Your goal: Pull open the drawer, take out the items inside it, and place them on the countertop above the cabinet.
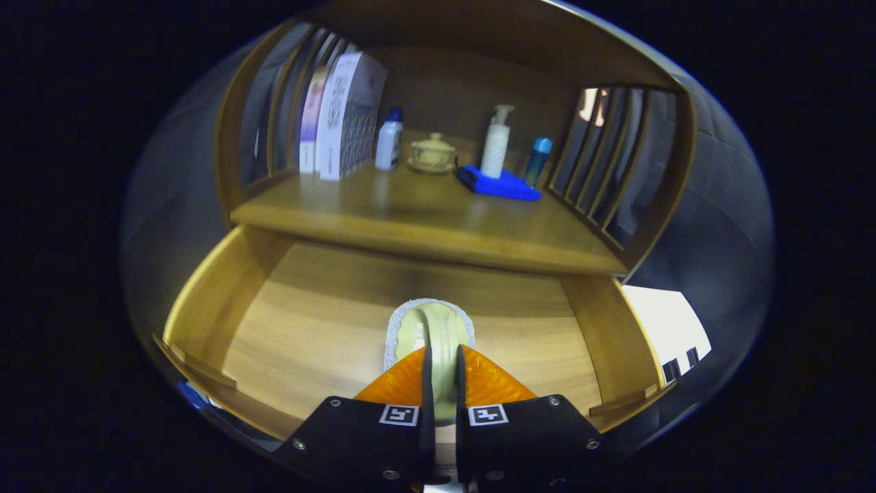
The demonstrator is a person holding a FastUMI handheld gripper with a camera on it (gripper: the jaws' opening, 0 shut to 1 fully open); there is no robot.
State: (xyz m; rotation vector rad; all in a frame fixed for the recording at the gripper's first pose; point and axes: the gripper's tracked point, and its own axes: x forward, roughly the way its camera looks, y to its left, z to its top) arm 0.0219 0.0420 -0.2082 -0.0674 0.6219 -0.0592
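Open wooden drawer [226, 322]; pale green grey-backed brush [438, 332] pinched between tongs [441, 363].

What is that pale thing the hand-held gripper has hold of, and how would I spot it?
Start at the wooden cabinet's open drawer, below the countertop with its bottles and books. The hand-held gripper pinches a pale green item on edge between its orange fingers, against a grey pad. I can't tell what it is. It is the lone item visible in the drawer.
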